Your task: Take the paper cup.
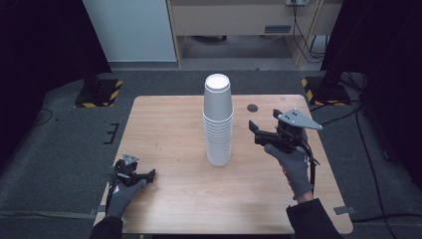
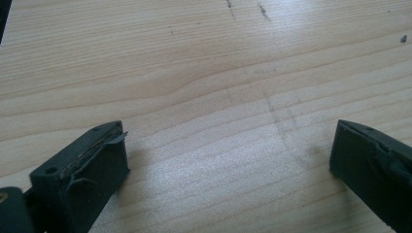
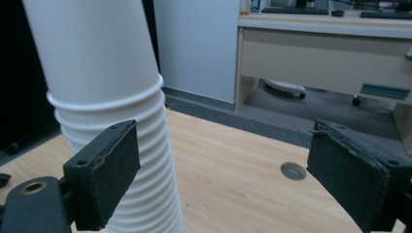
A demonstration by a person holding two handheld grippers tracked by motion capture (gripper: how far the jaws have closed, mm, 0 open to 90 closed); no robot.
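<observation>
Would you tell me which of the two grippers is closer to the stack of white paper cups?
The right gripper: it is raised with open jaws just beside the cup stack, while the left gripper rests low at the table's near-left edge.

From the high view we look forward and down on the whole wooden table (image 1: 169,129), with the floor and a desk beyond it. In the left gripper view we sit very close above the tabletop, facing steeply down at bare wood grain. In the right gripper view we sit low, looking almost level across the table toward the far desk (image 3: 320,43). Both the high and right gripper views share the stack of white cups (image 1: 218,122) and the round hole (image 1: 252,107) in the tabletop.
</observation>
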